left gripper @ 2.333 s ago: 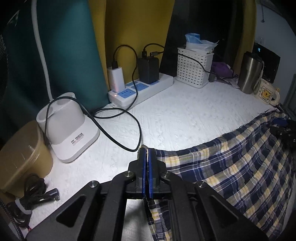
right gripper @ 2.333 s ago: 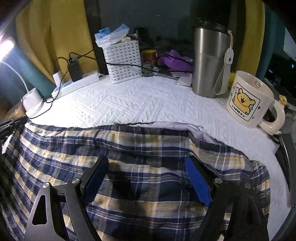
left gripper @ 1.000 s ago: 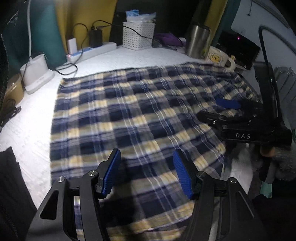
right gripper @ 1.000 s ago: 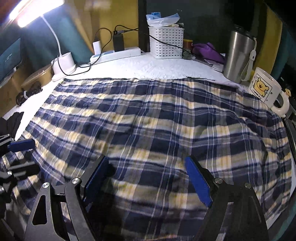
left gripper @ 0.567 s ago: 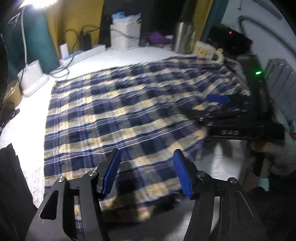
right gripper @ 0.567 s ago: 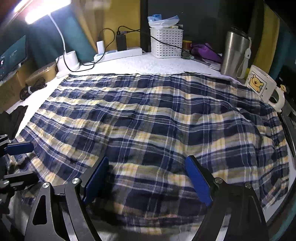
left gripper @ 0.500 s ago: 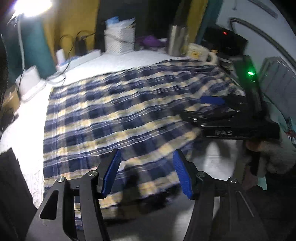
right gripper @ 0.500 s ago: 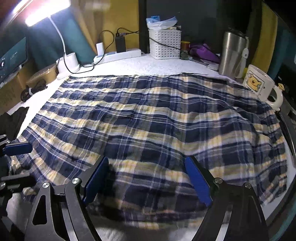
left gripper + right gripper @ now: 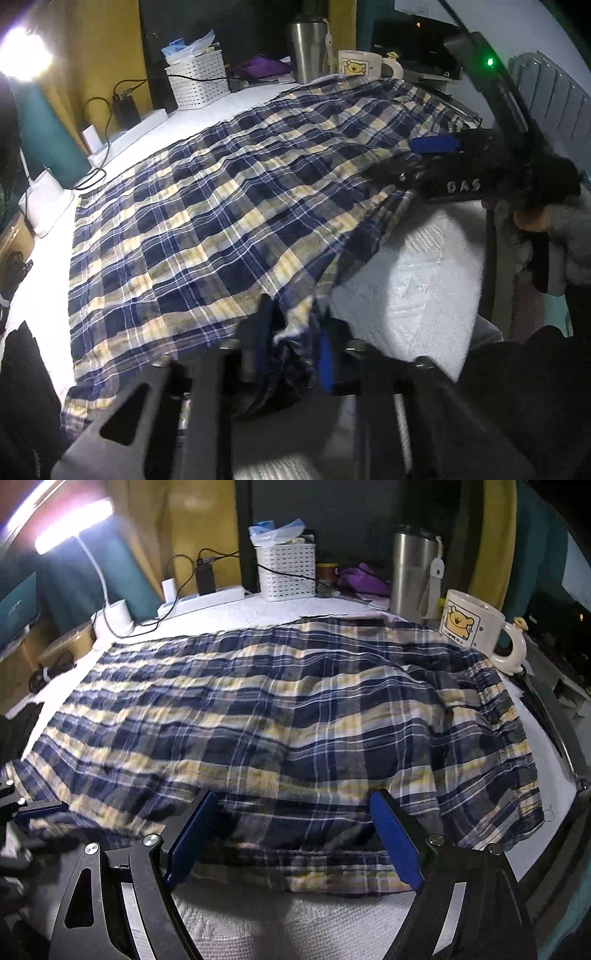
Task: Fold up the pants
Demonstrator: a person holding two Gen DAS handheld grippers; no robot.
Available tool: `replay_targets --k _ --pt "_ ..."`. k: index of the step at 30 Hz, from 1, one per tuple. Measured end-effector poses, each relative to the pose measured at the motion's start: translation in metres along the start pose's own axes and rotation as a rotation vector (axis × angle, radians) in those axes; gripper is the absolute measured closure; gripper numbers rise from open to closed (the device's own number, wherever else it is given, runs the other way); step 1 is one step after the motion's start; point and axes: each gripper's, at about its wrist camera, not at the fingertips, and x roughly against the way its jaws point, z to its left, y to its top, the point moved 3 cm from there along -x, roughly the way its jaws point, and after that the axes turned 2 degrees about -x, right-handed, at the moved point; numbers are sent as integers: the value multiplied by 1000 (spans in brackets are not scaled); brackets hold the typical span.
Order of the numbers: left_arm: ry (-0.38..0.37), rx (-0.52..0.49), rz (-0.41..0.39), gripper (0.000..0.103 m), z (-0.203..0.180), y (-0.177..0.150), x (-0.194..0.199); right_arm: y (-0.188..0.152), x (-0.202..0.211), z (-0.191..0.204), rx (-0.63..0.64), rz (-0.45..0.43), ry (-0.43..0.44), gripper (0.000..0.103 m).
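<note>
Right wrist: one pants [image 9: 280, 716], two grippers [image 9: 291, 834]

I see crinkled woven cloth pants [image 9: 288, 716], a brushed metal tumbler [image 9: 412, 572], a glossy ceramic mug [image 9: 471, 624], and an embossed white surface [image 9: 236, 926].

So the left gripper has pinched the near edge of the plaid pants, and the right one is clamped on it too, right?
Not quite. The left gripper has just closed on the plaid pants, but the right gripper is open, pads apart over the near edge, as the right wrist view shows.
</note>
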Motion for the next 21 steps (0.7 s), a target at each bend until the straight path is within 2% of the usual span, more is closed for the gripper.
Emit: replay_targets --k 4,6,11,14,19,20,21 --pt "22 -2 -10 96 -4 -6 6 -6 5 1 8 -18 -2 38" --pt "28 1 -13 97 -5 -10 9 -8 8 0 10 -21 -5 57" --pt "45 12 -17 97 -6 -15 12 -15 14 2 15 -30 -17 73" --pt "39 37 -11 97 -5 -16 13 -19 18 3 10 -20 -12 74" --pt "-5 113 -13 87 8 -16 30 -22 26 -3 -15 -13 -4 73" --pt "-11 138 -24 74 14 -17 37 -22 27 -4 -17 -14 -8 70" --pt "-5 154 -33 58 19 -18 43 -21 29 -5 -18 -18 -10 53"
